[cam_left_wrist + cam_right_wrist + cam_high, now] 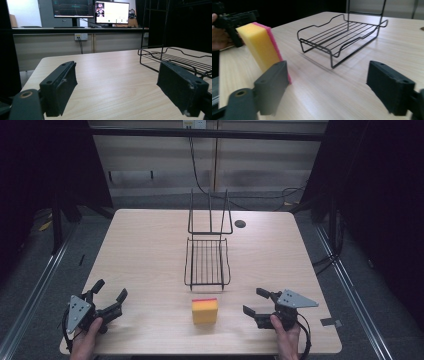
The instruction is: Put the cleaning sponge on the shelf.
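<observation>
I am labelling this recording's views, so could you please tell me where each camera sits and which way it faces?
High view: above the person's side, looking forward and down on the table; both hands, left gripper and right gripper show.
Left gripper view: rides low on that gripper, faces the wire rack and monitors; its open jaws show.
Right gripper view: low, faces the sponge and rack; its open jaws show.
Shared: rack and table.
</observation>
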Demonstrator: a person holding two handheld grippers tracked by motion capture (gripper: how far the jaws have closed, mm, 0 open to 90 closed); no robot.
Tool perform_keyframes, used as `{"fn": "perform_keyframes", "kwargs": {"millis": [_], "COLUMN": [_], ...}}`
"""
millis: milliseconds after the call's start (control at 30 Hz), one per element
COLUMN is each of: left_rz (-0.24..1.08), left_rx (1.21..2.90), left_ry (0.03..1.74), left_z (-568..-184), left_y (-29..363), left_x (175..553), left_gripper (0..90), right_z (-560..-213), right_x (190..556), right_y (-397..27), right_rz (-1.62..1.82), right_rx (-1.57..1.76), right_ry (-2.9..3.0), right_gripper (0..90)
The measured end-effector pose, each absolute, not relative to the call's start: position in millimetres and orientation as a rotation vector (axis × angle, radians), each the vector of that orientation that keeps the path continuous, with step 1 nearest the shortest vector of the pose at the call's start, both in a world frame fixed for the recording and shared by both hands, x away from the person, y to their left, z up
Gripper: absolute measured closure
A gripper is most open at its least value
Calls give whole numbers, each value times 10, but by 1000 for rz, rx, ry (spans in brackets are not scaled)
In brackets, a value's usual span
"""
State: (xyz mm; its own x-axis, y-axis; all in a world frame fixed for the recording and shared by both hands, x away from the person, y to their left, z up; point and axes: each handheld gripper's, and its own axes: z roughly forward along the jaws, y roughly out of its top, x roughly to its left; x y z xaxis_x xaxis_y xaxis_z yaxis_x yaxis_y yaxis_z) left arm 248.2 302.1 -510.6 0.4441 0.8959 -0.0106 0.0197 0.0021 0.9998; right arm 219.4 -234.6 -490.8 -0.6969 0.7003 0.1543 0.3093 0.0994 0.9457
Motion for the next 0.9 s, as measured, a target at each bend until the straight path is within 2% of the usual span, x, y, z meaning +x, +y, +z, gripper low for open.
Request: {"fn": "perform_keyframes", "kwargs": {"millis": [300,633,900], "left_rz": [850,850,851], "left_rx": [1401,1401,1401], "left_ry": [880,880,879], "left_z": [-5106,-5106,-5106], "left_y": [3021,3021,3021], "left_x": [2482,2482,2481], "left_gripper": [155,156,156], "right_z": [-4815,-4778,-4754], "right_x": [2196,2290,2354], "right_y": [-2172,-1998,-1893], "right_rz": [1652,1697,1774], "right_rx": [874,797,761], "right_ry": [2132,2230,2266], "right_gripper": [132,250,186]}}
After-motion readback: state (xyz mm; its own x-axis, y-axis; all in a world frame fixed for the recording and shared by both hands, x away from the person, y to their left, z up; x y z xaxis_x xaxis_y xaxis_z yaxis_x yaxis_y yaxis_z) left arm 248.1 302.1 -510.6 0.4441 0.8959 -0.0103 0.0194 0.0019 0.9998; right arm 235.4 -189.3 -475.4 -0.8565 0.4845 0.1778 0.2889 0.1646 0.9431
